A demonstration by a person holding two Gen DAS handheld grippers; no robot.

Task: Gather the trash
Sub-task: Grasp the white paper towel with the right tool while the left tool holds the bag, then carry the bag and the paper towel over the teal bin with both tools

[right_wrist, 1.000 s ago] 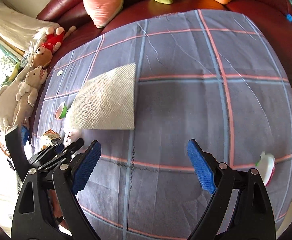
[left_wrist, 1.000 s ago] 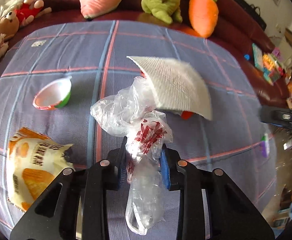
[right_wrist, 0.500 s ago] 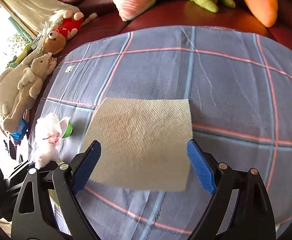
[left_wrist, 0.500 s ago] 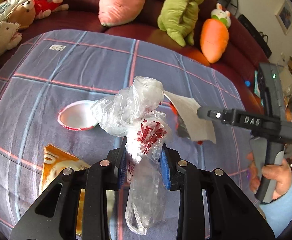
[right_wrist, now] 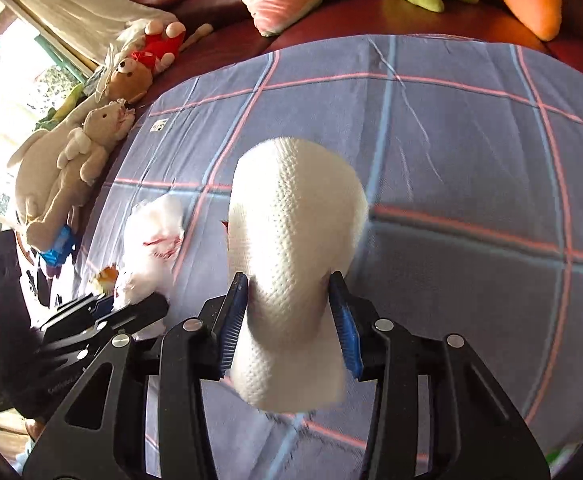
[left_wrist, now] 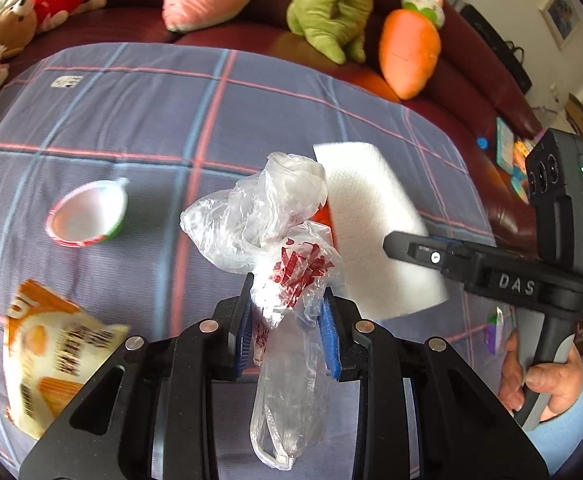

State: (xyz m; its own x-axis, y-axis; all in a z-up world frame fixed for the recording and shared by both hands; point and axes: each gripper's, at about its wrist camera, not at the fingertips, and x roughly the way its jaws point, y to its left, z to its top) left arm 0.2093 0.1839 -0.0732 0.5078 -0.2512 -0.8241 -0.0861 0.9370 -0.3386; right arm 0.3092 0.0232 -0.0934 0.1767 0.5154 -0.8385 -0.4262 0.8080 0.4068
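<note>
Left gripper (left_wrist: 287,328): jaws nearly shut, blue ribbed pads clamping a crumpled clear plastic bag (left_wrist: 263,224) with red print, unreadable; the bag's tail hangs below the jaws.

Right gripper (right_wrist: 293,320): jaws closing on a white embossed paper towel (right_wrist: 295,232), which is bowed into an arch between the pads; both pads touch it. Its body reads "DAS" in the left view.

Checked cloth (left_wrist: 139,128), blue-grey with pink lines: round foil lid (left_wrist: 87,216) and an orange snack packet (left_wrist: 51,360), its print blurred, both near the left edge.
</note>
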